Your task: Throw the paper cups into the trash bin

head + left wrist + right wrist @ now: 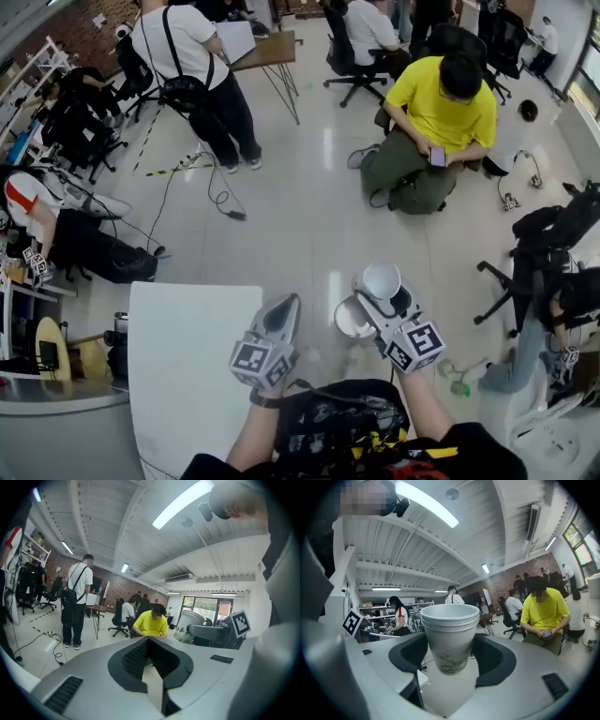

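The left gripper (pixel 285 307) hung over the right edge of a table (pixel 187 375) that filled the near left. To its right, apart from it, the right gripper (pixel 384 298) had nested paper cups (pixel 382 279) between its jaws, upright, mouth up. Just left of and below the cups sat the trash bin (pixel 352 321) on the floor (pixel 300 216). Farther ahead and to the right a seated person (pixel 436 122) was on the floor; ahead and to the left a standing person (pixel 187 66) was before a desk (pixel 267 52). An office chair (pixel 525 272) stood at the far right.
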Motion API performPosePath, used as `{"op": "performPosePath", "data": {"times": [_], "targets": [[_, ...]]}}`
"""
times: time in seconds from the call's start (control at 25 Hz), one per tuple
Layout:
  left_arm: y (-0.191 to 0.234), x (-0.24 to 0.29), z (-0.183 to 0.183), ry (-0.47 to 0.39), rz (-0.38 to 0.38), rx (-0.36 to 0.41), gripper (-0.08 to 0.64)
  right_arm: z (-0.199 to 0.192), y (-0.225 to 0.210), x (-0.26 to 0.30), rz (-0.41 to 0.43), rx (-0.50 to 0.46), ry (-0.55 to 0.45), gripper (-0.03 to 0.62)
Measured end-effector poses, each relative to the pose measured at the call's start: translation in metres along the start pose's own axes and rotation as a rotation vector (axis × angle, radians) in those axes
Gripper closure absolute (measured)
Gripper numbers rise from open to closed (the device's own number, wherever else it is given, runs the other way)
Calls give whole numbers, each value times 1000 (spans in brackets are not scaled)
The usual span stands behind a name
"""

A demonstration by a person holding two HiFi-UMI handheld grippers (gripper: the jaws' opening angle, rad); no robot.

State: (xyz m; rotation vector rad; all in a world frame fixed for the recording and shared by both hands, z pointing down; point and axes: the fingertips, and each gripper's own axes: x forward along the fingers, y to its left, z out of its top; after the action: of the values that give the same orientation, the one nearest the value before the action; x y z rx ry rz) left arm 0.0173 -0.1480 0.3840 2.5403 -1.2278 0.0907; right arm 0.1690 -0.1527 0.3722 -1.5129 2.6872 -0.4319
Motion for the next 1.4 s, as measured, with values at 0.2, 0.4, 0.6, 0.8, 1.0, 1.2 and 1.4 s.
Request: {"op": "performPosePath", "data": {"times": [0.2,0.4,0.6,0.8,1.0,1.2,1.4], "targets": [[-2,2,-38,89,7,-30,558,-46,-8,-13,-5,42,101,275],[-3,21,-57,106,-5,-47,558,-76,-28,-18,-39,46,167,274],[7,34,-75,123,20,-68,558,-85,-31,-7,-20,38,169,273],[18,50,-114,175,45,-72,558,-128,-51,-3,-30,48,214,274],[23,92,-184,251,24,-125,558,-195,-69,-7,-29,83,314,274],[26,134,-241,286,1,-132,558,-248,-83,-2,-16,113,366,273],[34,146,-301,367,4,-171,558,-295,-100,5,-16,148,412,275]]}}
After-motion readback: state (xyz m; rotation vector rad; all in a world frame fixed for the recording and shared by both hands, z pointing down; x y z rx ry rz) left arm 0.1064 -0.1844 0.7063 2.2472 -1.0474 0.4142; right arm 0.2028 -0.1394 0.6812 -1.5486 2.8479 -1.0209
